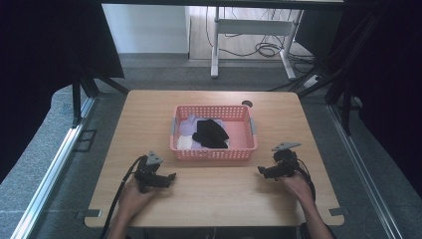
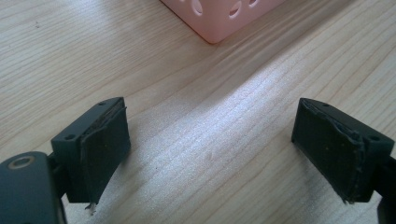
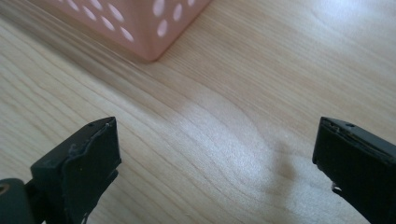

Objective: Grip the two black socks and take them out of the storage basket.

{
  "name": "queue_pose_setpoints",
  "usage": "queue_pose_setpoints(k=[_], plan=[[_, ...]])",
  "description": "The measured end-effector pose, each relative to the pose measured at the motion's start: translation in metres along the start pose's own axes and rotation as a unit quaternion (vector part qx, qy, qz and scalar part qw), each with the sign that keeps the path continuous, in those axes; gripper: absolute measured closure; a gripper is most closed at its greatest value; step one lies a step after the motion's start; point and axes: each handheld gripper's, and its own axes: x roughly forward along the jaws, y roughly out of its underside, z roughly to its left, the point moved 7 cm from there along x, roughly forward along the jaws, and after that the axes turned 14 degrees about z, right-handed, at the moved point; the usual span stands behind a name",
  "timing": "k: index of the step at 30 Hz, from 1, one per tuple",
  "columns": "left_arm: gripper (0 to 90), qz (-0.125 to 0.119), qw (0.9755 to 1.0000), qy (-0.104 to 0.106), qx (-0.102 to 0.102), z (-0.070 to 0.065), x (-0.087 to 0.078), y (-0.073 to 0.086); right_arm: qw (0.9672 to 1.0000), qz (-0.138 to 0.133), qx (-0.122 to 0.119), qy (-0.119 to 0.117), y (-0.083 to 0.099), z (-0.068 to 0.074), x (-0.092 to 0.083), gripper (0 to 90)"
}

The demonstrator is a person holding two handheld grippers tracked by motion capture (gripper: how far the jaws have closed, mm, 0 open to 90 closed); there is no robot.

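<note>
A pink perforated basket (image 1: 214, 153) stands in the middle of the wooden table (image 1: 149, 109). Inside it lie a black garment (image 1: 211, 133), a lilac cloth (image 1: 187, 124) and a white cloth (image 1: 184, 143). My left gripper (image 1: 172, 177) rests low over the table in front of the basket's left corner, jaws wide apart and empty. In the left gripper view the left gripper (image 2: 212, 147) faces bare wood with a basket corner (image 2: 219, 18) ahead. My right gripper (image 1: 260, 171) sits by the basket's right front corner, open and empty. The right gripper view has the right gripper (image 3: 217, 161) and a basket corner (image 3: 140, 28).
A small dark round hole (image 1: 247, 103) marks the table's far edge behind the basket. Beyond the table stand a white desk frame (image 1: 254, 30) with cables on the floor. Black curtains and metal frame struts flank both sides. Bare wood lies between the two grippers.
</note>
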Motion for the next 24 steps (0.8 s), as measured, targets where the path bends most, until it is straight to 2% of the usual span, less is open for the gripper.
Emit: queue_pose_setpoints(k=[7, 12, 24], plan=[[11.0, -0.002, 1.0000, 0.000, 0.000, 0.000, 0.000, 0.000, 0.9999, 0.000, -0.011, -0.012, -0.008, 0.003, -0.010, 0.0], [11.0, 0.000, 1.0000, -0.001, 0.002, 0.000, 0.000, 0.000, 0.9997, -0.009, -0.019, -0.009, -0.017, 0.005, -0.023, 0.0], [11.0, 0.000, 1.0000, 0.000, 0.002, 0.000, 0.000, 0.000, 0.9991, -0.014, -0.033, -0.024, -0.037, 0.008, -0.042, 0.0]])
